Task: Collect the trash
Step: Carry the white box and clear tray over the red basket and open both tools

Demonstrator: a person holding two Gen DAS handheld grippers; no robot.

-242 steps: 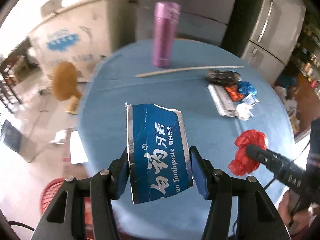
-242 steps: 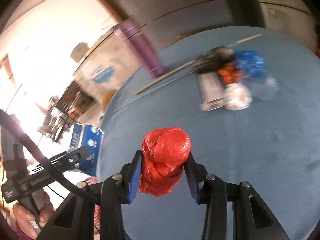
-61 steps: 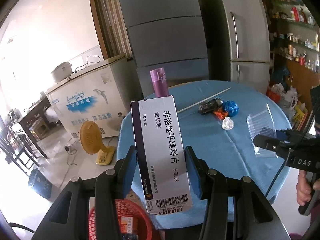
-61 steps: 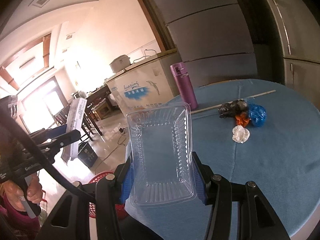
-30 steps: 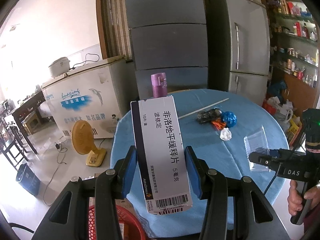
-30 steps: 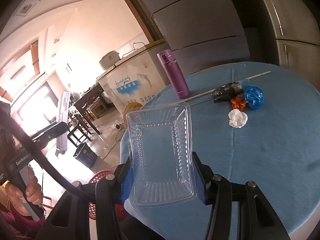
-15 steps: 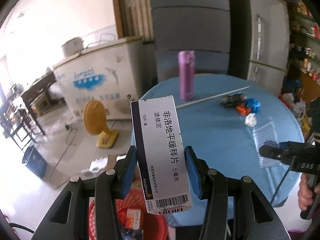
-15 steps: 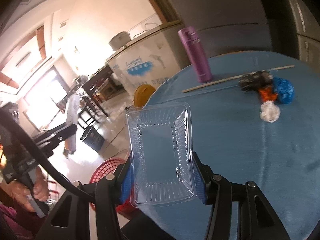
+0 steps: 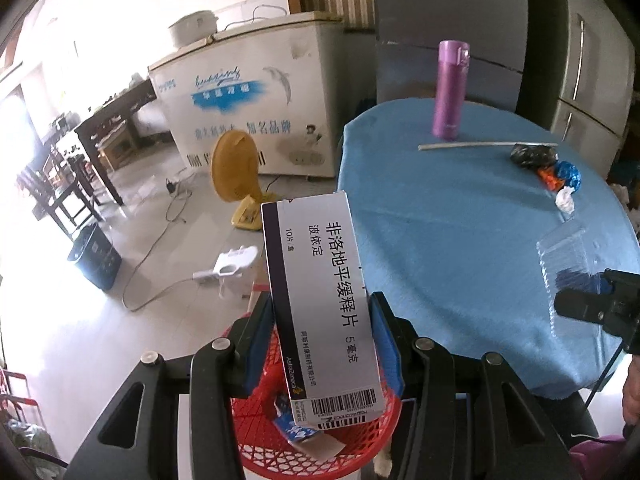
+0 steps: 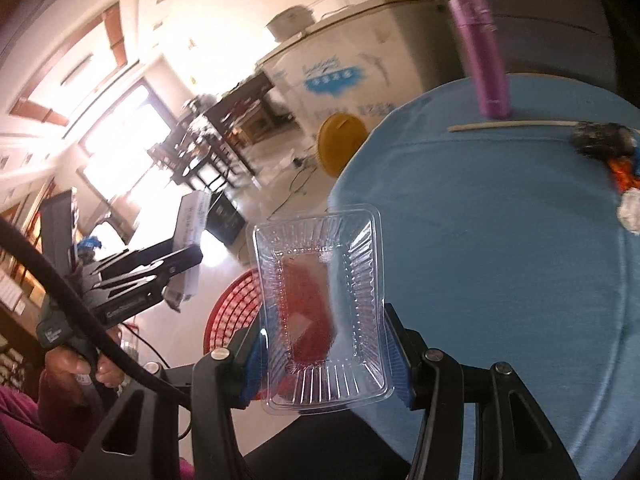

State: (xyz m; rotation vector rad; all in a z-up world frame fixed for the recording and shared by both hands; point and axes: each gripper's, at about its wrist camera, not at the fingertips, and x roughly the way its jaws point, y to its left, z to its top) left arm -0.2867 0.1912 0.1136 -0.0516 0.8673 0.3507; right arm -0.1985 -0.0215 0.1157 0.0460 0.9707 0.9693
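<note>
Left gripper [image 9: 320, 344] is clamped on a white medicine box [image 9: 320, 308], blue fingers [image 9: 256, 344] pressing both long sides, box upright w/ barcode end lowest. Directly below it sits the red basket [image 9: 360, 440] on the floor, already holding some trash incl. a blue-and-white packet [image 9: 296, 432]. Basket stands just beside the counter's near-left edge.

Right gripper [image 10: 326, 344] is closed on a clear plastic tray [image 10: 320, 304], fingers [image 10: 396, 360] on its two long edges; tray is see-through, basket [image 10: 228, 308] shows red behind it. In the right wrist view the left gripper w/ box [image 10: 192, 216] hangs to the left, a hand [image 10: 76, 372] on its grip.

Counter [image 9: 460, 220] is round w/ blue cloth. Left on it: purple flask [image 9: 450, 88] upright at the far side, a long pale stick [image 9: 480, 146] lying just in front of it, then a cluster at the right – black wad [image 9: 532, 156], orange scrap [image 9: 546, 176], blue wad [image 9: 568, 172], white crumple [image 9: 565, 200], all close together, well apart from the basket.

Around: white chest freezer [image 9: 256, 100] w/ a rice cooker [image 9: 192, 32] on top, yellow fan [image 9: 236, 176] on the floor w/ cord, dark blue bin [image 9: 94, 256], dark table and chairs far left, grey fridge [image 9: 580, 60] behind the counter. Nothing sits between the box and the basket opening.
</note>
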